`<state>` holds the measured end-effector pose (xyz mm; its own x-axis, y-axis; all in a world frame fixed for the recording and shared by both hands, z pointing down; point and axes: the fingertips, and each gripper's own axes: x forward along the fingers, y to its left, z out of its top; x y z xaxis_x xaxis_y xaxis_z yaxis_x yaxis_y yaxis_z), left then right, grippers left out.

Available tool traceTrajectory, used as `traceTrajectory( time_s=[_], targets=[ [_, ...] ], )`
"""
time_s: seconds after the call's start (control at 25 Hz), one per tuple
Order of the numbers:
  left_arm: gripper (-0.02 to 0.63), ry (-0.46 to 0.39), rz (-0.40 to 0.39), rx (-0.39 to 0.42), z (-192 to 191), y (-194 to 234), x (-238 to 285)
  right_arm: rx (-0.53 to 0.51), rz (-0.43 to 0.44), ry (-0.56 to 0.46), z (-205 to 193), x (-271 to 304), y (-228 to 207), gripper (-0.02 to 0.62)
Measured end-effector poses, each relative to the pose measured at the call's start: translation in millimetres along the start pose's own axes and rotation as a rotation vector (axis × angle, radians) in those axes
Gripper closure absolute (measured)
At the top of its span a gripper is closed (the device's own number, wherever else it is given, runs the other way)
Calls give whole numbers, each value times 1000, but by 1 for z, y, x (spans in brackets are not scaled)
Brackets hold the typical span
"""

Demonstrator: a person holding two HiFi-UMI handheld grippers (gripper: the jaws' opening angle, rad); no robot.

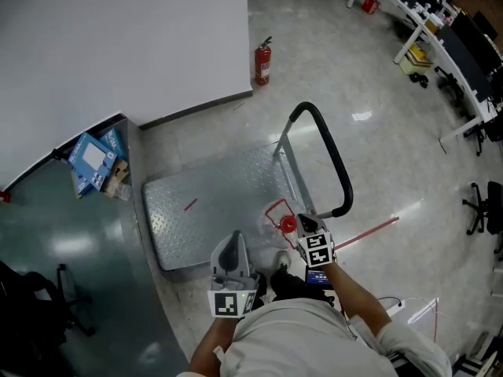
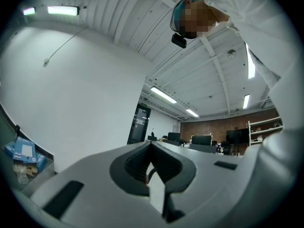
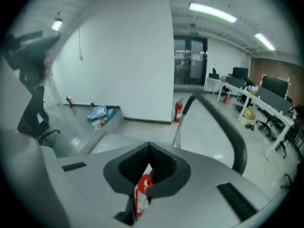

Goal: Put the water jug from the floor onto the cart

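The clear water jug [image 1: 275,214], with a red cap and a red handle, hangs at the near right corner of the cart's metal deck [image 1: 204,210], just beside the black push handle [image 1: 334,155]. My right gripper [image 1: 302,228] points down at it and is shut on the jug's red handle [image 3: 141,194], which shows between its jaws in the right gripper view. My left gripper [image 1: 233,246] is held close to the person's body, left of the jug, jaws shut and empty. In the left gripper view it [image 2: 151,148] faces only wall and ceiling.
A red fire extinguisher [image 1: 262,61] stands by the white wall's corner [image 1: 118,38]. Blue boxes [image 1: 96,159] lie left of the cart on a dark sloping strip. Desks [image 1: 448,38] and an office chair [image 1: 479,206] fill the right side. A red stick [image 1: 369,230] lies on the floor.
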<state>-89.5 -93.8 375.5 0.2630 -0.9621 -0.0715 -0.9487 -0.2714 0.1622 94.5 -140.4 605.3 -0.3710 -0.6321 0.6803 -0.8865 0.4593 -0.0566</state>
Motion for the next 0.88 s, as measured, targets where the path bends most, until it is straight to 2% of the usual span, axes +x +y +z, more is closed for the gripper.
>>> traceTrajectory(
  time_s=[0.16, 0.28, 0.44, 0.6, 0.88],
  targets=[
    [603, -33, -12, -5, 18, -3, -8, 37, -17, -338, 71, -80, 8, 583],
    [603, -51, -43, 19, 27, -12, -14, 60, -16, -501, 103, -128, 21, 583],
    [603, -50, -74, 22, 27, -22, -17, 43, -2, -580, 116, -152, 33, 583],
    [603, -74, -93, 36, 33, -30, -17, 55, -15, -645, 126, -167, 23, 583],
    [603, -81, -78, 26, 36, -28, -21, 76, -38, -717, 136, -187, 8, 584]
  ],
)
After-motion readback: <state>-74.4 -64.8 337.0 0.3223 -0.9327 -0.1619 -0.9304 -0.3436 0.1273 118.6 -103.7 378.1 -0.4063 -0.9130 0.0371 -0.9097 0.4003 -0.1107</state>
